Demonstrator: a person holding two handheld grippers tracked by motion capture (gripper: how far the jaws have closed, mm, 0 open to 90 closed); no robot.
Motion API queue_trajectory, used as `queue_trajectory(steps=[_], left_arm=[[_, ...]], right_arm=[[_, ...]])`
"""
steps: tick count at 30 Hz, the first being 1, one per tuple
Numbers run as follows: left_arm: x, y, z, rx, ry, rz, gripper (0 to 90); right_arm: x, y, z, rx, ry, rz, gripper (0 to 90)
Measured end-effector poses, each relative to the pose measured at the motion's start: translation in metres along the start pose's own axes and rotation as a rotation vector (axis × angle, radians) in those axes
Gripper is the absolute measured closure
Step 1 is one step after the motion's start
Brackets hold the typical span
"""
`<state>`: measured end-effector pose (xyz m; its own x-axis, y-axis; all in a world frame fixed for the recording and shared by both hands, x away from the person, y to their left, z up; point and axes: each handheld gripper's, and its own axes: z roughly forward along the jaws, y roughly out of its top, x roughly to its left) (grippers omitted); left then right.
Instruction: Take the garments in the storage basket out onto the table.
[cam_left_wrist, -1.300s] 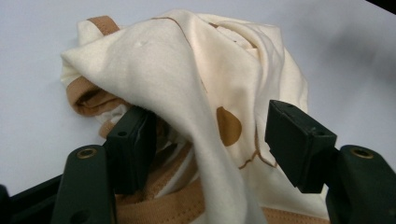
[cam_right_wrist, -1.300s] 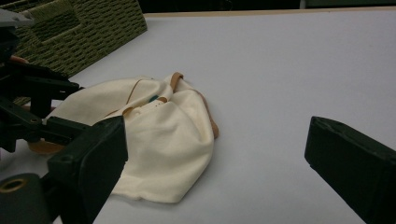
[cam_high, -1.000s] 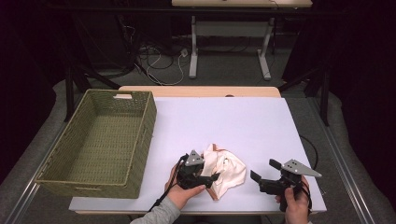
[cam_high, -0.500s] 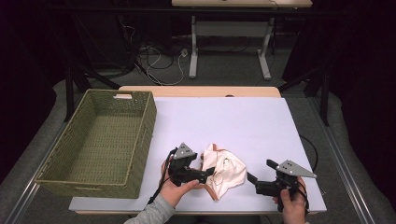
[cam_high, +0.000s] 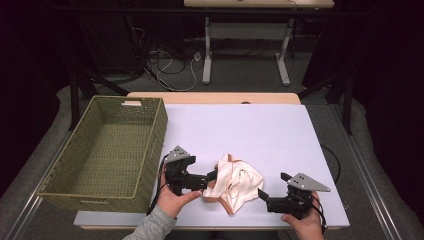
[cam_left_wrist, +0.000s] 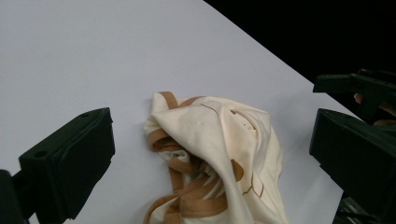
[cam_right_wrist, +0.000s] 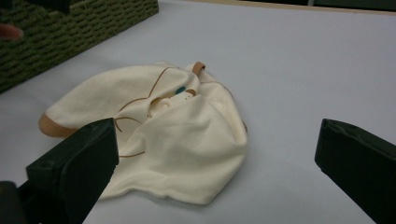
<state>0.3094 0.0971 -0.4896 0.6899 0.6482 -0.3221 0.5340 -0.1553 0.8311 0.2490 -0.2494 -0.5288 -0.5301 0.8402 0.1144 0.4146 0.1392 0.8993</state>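
I have the cream garment (cam_high: 234, 182), a crumpled piece with tan trim, lying on the white worktop (cam_high: 250, 130) near its front edge, at about six o'clock from the worktop's middle. It rests loose on the surface, bunched into a heap with its tan bands curling out at the side nearest my left hand.

My left hand-held gripper (cam_high: 212, 179) sits at nine o'clock of the garment, pointing toward it. Its jaws have just been opening and now stand wide; in the left gripper view the garment (cam_left_wrist: 219, 154) lies ahead, between the lines of the two jaws, and neither pad presses on it. In the high view the jaw tips sit right at the cloth's edge; I cannot tell whether they brush it.

My right hand-held gripper (cam_high: 261, 195) is at four o'clock of the garment, just beside its edge, jaws wide as well and holding nothing. In the right gripper view the garment (cam_right_wrist: 163, 135) lies ahead, nearer the left jaw.

The green woven basket (cam_high: 150, 145) stands at nine o'clock on the worktop, well apart from the garment.
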Motion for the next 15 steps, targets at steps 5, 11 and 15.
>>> queue_trajectory(steps=[5, 11, 15], left_arm=[[0.004, 0.000, -0.011, -0.030, -0.016, 0.004, 0.5], [0.003, -0.004, -0.015, -0.030, 0.009, 0.038, 0.4], [0.002, -0.006, -0.013, -0.031, 0.004, 0.035, 0.4]], right_arm=[[0.012, 0.000, 0.003, 0.016, -0.001, -0.065, 0.0], [0.024, 0.001, 0.002, 0.031, 0.025, -0.115, 0.0], [0.030, 0.002, 0.003, 0.030, 0.030, -0.146, 0.0]])
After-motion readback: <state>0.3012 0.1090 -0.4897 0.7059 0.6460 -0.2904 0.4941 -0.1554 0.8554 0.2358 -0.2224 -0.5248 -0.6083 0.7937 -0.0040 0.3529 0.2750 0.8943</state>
